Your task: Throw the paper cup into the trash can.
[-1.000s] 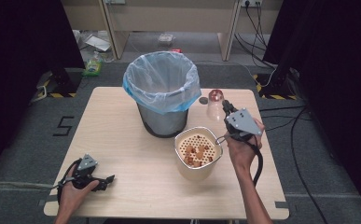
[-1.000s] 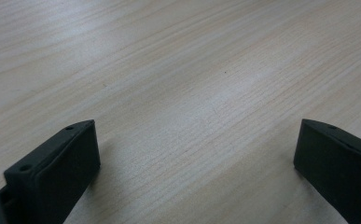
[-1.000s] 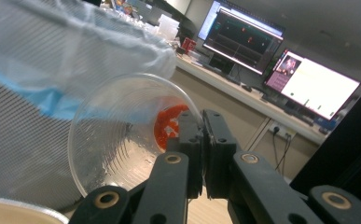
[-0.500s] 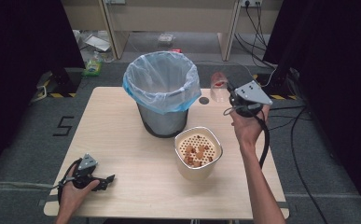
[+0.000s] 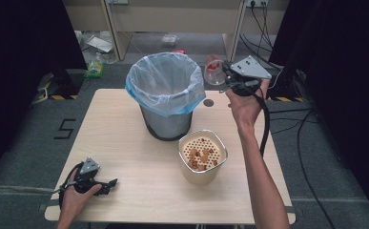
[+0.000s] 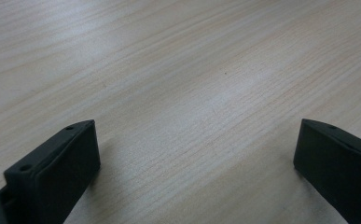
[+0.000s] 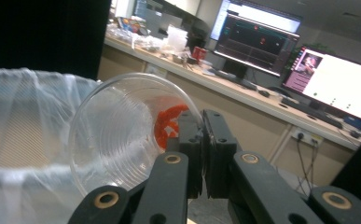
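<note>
My right gripper (image 7: 202, 140) is shut on the rim of a clear plastic cup (image 7: 122, 135) with red-orange bits inside. The cup lies tilted on its side, mouth turned toward the bin. In the high view the right gripper (image 5: 226, 76) holds the cup (image 5: 214, 74) in the air just right of the bin's rim. A grey bin (image 5: 165, 93) lined with a pale blue bag (image 7: 15, 121) stands mid-table. The left gripper (image 5: 107, 183) rests on the table near the front left corner. Its jaws stand wide apart over bare wood, nothing between them.
A cream pot with a perforated insert (image 5: 202, 156) holding brown pieces stands in front of the bin. A small dark disc (image 5: 208, 102) lies on the wooden table (image 5: 125, 143) right of the bin. Cables hang past the right edge.
The right hand has lifted the cup from beside the pot up and away, to the level of the bin's rim, tipping it over. The left hand stayed still.
</note>
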### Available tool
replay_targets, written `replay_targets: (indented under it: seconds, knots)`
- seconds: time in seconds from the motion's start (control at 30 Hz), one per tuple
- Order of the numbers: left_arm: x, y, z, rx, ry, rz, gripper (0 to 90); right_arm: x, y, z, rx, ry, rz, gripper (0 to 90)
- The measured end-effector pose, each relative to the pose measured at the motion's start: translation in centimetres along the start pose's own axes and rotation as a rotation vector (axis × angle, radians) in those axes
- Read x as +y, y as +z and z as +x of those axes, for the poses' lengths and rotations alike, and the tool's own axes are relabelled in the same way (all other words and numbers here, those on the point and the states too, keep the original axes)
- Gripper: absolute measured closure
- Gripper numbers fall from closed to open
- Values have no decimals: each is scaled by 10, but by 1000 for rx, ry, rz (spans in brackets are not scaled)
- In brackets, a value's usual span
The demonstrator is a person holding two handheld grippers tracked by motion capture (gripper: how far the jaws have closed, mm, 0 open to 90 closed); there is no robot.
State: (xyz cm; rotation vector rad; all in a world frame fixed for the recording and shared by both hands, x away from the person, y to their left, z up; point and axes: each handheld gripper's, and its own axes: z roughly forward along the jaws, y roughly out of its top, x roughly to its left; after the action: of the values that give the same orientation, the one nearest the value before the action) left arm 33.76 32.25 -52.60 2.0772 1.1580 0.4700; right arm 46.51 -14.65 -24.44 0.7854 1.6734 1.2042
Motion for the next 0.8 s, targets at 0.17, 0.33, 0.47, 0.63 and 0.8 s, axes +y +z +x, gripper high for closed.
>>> replay_targets:
  seconds: [0.17, 0.33, 0.47, 0.63, 0.8]
  knots:
    - [0, 0, 0, 0, 0, 0, 0, 14, 15, 14, 33, -11, -2, 875]
    - [0, 0, 0, -1, 1, 0, 0, 24, 34, 30, 74, -18, 6, 875]
    - [0, 0, 0, 0, 1, 0, 0, 24, 48, 40, 100, -20, 26, 874]
    - [0, 0, 0, -1, 1, 0, 0, 21, 61, 46, 134, -10, 43, 868]
    - [0, 0, 0, -1, 0, 0, 0, 18, 71, 52, 177, 42, 46, 767]
